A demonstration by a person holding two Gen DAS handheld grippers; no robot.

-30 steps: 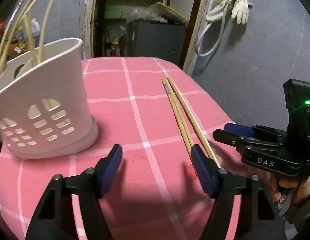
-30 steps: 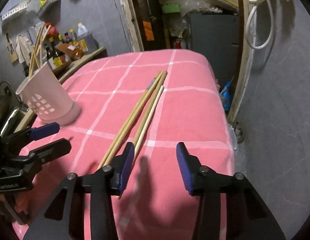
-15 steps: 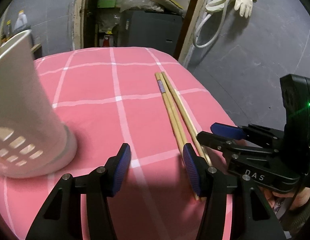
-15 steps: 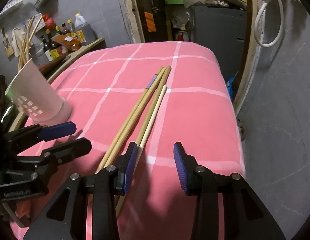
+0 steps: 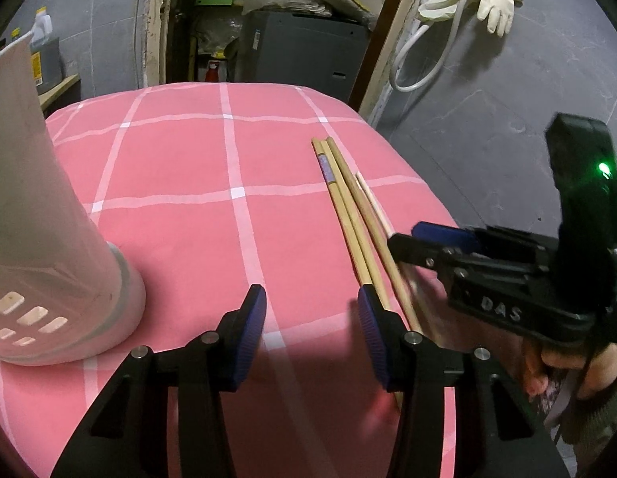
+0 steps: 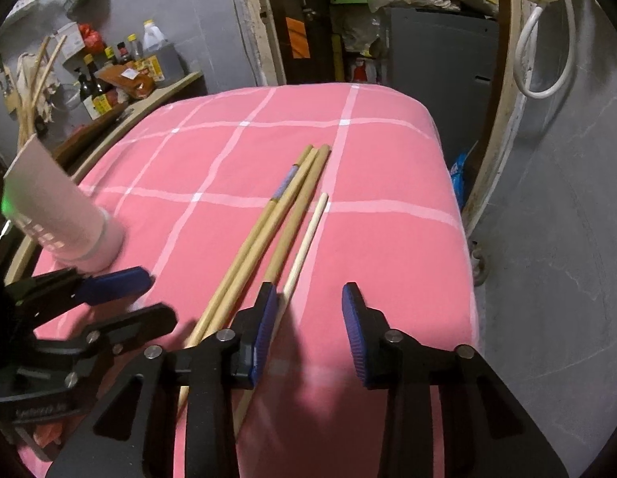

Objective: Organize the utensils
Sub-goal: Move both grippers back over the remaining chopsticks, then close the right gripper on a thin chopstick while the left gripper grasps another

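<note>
The white utensil holder point(image 5: 41, 239) stood at the left of the pink checked tabletop point(image 5: 189, 167), its rim and whatever it held cut off by the frame in the left wrist view. In the right wrist view the holder point(image 6: 57, 215) was partly behind the left tool's body, with a few sticks point(image 6: 37, 79) rising above it, blurred and hard to count.

The left tool point(image 5: 310, 334) hung low over the near edge, tilted forward, its blue-padded fingers point(image 5: 250, 334) apart with nothing between them; the right-hand pad sat just beside the near ends of the chopsticks point(image 5: 348, 215), though contact could not be told.

3 thick wooden chopsticks and 1 thin pale stick point(image 6: 304, 239) lay side by side, running away from the cameras on the right part of the tabletop. Their near ends were hidden under the tools.

The right tool point(image 6: 310, 334) was held level and low at the tabletop's near right edge, fingers apart over bare cloth, its left pad point(image 6: 264, 330) just beside the thin stick. A hand point(image 5: 567, 366) gripping it showed only partly at the frame edge.
</note>
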